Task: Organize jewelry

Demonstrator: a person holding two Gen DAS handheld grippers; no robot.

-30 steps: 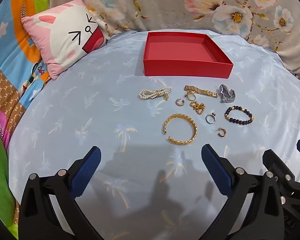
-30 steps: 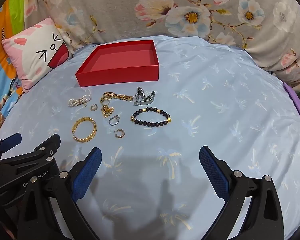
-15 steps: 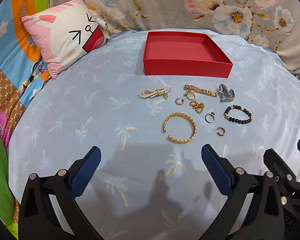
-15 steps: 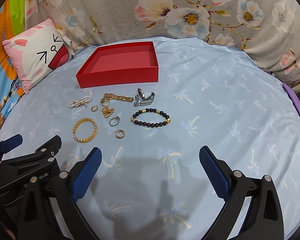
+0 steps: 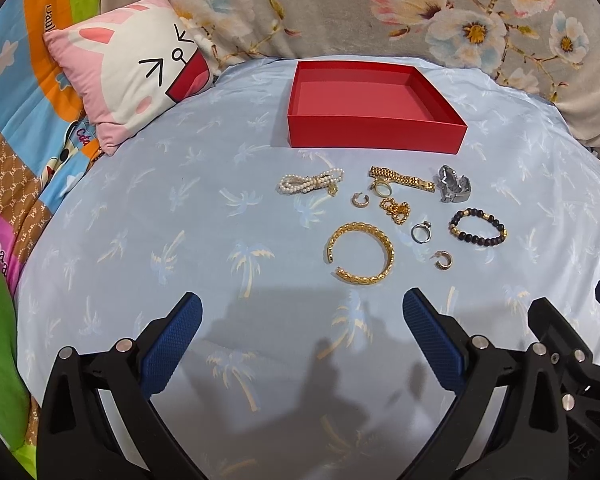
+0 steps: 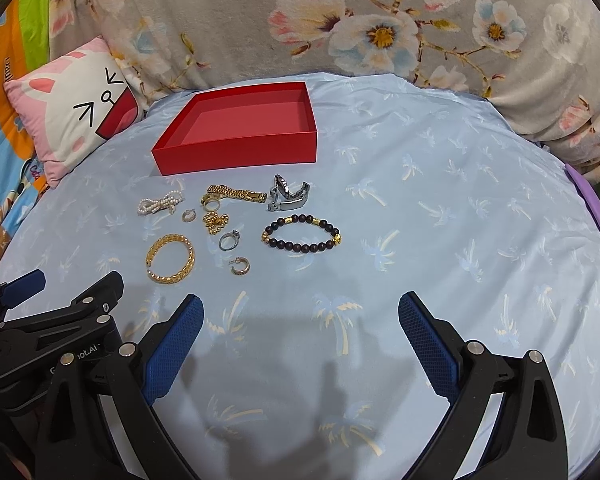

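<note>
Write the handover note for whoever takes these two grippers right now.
Left gripper: open, empty, above the blue cloth.
Right gripper: open, empty, beside the left one.
Red box: at the far side of the cloth, nothing in it.
Lying loose in front of the box: pearl bracelet, gold link bracelet, gold bangle, silver watch, dark bead bracelet, gold chain, silver ring, small hoop earrings.
Done: nothing placed.
Left: move every piece into the box.
</note>
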